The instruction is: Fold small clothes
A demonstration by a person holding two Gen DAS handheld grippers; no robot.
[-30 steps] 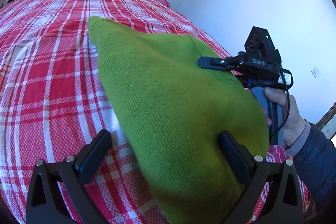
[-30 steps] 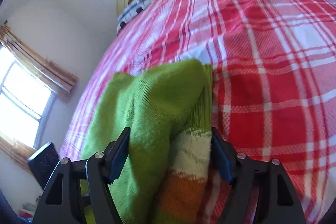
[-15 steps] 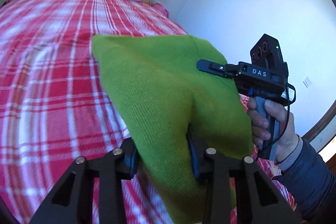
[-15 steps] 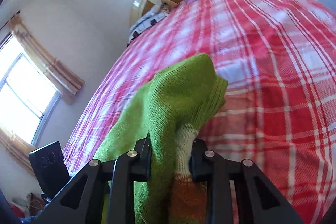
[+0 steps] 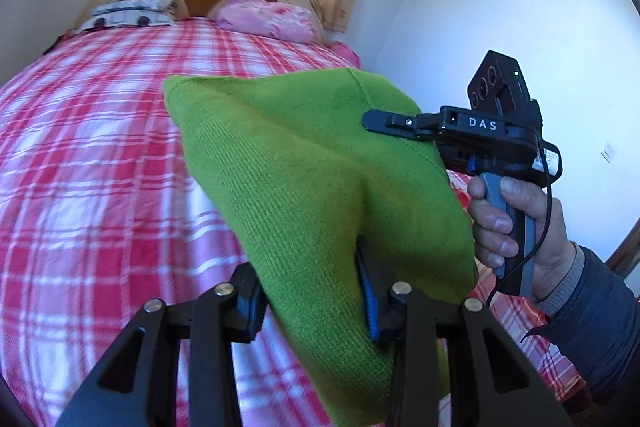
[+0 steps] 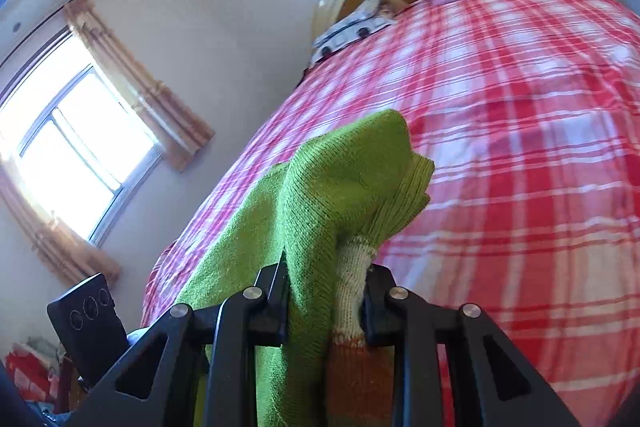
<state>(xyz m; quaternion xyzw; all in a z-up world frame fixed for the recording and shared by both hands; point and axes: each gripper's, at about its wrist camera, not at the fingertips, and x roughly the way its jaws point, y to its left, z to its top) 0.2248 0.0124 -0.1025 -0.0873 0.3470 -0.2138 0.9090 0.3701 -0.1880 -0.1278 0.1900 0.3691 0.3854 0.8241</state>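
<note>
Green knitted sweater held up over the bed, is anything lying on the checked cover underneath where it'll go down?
Nothing visible: the green knitted sweater hangs over bare red checked bedspread; pillows sit only by the headboard.

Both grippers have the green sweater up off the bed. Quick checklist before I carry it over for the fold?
1. Left gripper grip: ok, jaws closed on a thick bunch of the green sweater.
2. Right gripper grip: ok, jaws closed on green knit and the cream and orange striped part.
3. Sweater spread flat between grippers: not ok, it sags in a fold and bunches at both grips.
4. Far end off the bed: cannot tell, the sweater hides what lies under it.
5. Landing area on the bed: ok, open plaid ahead; pink pillow far back at the headboard.
</note>
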